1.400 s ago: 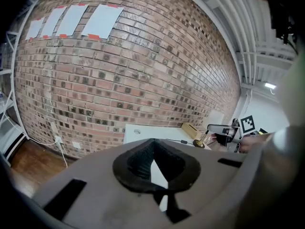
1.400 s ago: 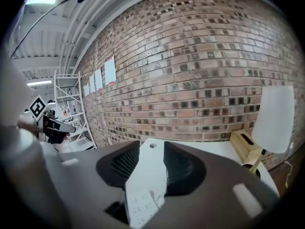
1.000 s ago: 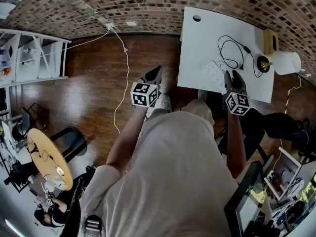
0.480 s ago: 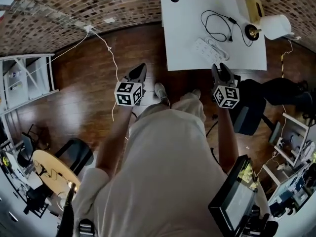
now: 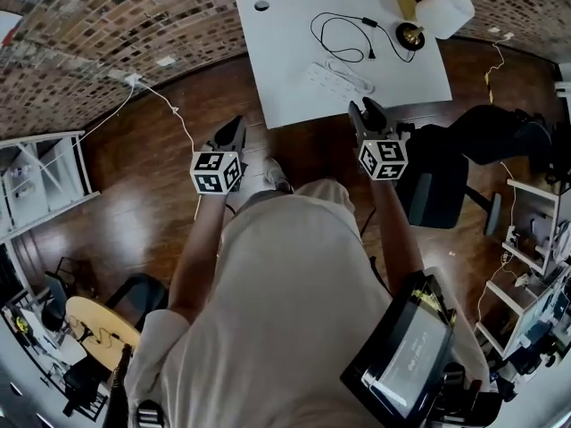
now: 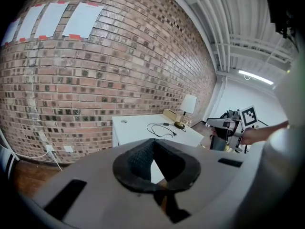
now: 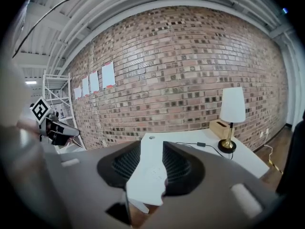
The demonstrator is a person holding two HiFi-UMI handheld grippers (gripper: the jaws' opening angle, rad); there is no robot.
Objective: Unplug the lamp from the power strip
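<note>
On the table (image 5: pixel 285 52), the power strip (image 5: pixel 339 78) lies left-to-right; left tool (image 5: pixel 234 130) stands parted and empty, right tool (image 5: pixel 365 110) too, having just narrowed.

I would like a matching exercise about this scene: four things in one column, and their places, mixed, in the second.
1 lamp
2 strip
3 cable
4 chair

a: looped in the middle of the desk
b: on the floor
c: at the desk's far right corner
d: flat, near the desk's front edge

Pairs: 1-c, 2-d, 3-a, 4-b
</note>
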